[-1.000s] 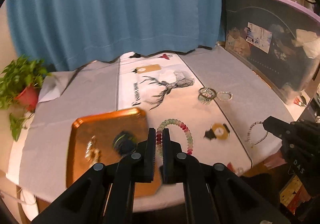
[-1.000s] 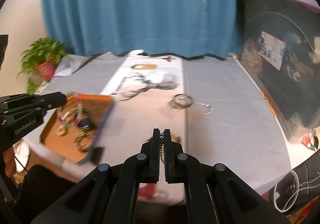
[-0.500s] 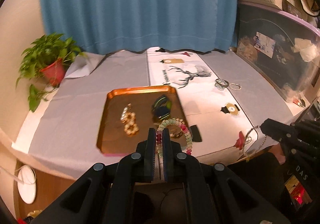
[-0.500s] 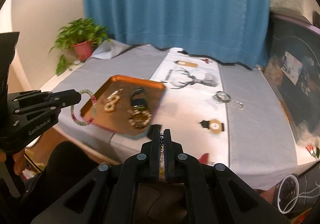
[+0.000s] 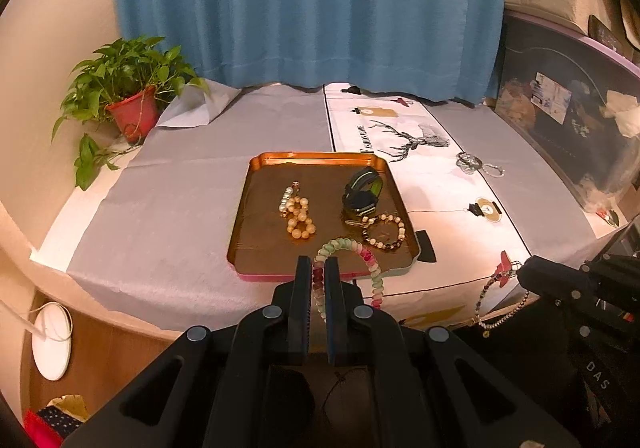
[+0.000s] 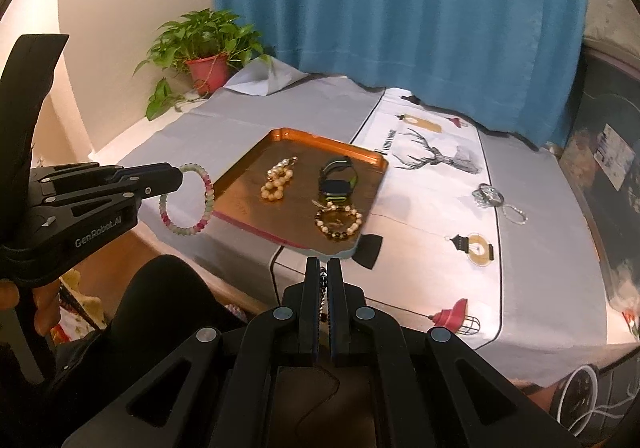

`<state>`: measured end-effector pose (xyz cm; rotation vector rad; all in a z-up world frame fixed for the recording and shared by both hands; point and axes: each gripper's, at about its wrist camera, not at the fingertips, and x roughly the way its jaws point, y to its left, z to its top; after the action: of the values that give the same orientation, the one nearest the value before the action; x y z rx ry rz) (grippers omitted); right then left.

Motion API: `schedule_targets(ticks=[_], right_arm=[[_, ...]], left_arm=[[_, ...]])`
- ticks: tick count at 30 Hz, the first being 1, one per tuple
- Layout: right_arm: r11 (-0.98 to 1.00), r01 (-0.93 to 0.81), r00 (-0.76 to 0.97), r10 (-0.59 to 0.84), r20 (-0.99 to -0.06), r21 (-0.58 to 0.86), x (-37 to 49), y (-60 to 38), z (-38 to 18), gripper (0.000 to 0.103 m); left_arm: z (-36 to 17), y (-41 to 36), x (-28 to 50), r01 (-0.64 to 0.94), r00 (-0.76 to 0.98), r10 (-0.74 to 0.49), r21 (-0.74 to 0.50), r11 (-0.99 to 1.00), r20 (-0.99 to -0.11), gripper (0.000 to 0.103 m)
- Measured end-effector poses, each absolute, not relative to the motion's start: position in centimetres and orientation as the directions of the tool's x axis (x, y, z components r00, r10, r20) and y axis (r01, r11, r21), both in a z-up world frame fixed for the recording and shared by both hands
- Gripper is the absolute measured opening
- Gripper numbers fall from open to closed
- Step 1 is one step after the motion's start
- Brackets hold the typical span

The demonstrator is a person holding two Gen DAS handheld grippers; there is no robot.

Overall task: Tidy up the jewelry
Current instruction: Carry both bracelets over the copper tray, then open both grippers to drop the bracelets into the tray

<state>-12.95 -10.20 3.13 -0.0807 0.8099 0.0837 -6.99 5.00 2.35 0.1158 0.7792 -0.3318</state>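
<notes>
A: Table (image 5: 180,208) is sitting ahead of and below both grippers, grey cloth with a white printed runner (image 5: 440,184) on its right half. Copper tray (image 5: 256,204) is lying across the seam, near edge reaching almost to the table's front edge.

B: Tray contents?
A: Cream pearl piece (image 5: 297,213) left, black-green watch (image 5: 362,194) right, dark-and-pale bead bracelet (image 5: 383,232) in the near-right corner. Near-left of the tray is looking bare.

B: Left side?
A: Left gripper (image 5: 318,268) is clamping a green-pink bead bracelet (image 5: 352,264), ring hanging off the tips to the right, just short of the tray's near rim. It's the closer of the two, tray lying straight ahead along the jaws.

B: Right?
A: Right gripper (image 6: 323,272) is clenching a thin beaded chain (image 5: 496,304), strand dangling below the table edge in the left view. Tray's near-right corner is lying just ahead of it.

B: Leftovers?
A: Silver rings (image 6: 487,195) and a small chain (image 6: 515,214) are lying far right, well apart from the tray.
</notes>
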Motion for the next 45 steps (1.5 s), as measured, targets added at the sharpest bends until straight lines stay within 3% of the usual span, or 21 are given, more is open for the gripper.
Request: schedule_targets(ticks=[27, 45], right_arm=[[0.99, -0.142, 0.672, 0.087, -0.736, -0.012, -1.0, -8.7, 0.2, 0.003], [0.99, -0.137, 0.607, 0.099, -0.789, 0.019, 8.0, -9.0, -5.9, 0.003]], left_arm=[[-0.2, 5.0, 3.3, 0.286, 0.653, -0.203, -0.011, 0.958, -0.73, 0.004], [-6.3, 3.6, 11.7, 0.292, 0.577, -0.188, -0.014, 0.956, -0.795, 0.005]])
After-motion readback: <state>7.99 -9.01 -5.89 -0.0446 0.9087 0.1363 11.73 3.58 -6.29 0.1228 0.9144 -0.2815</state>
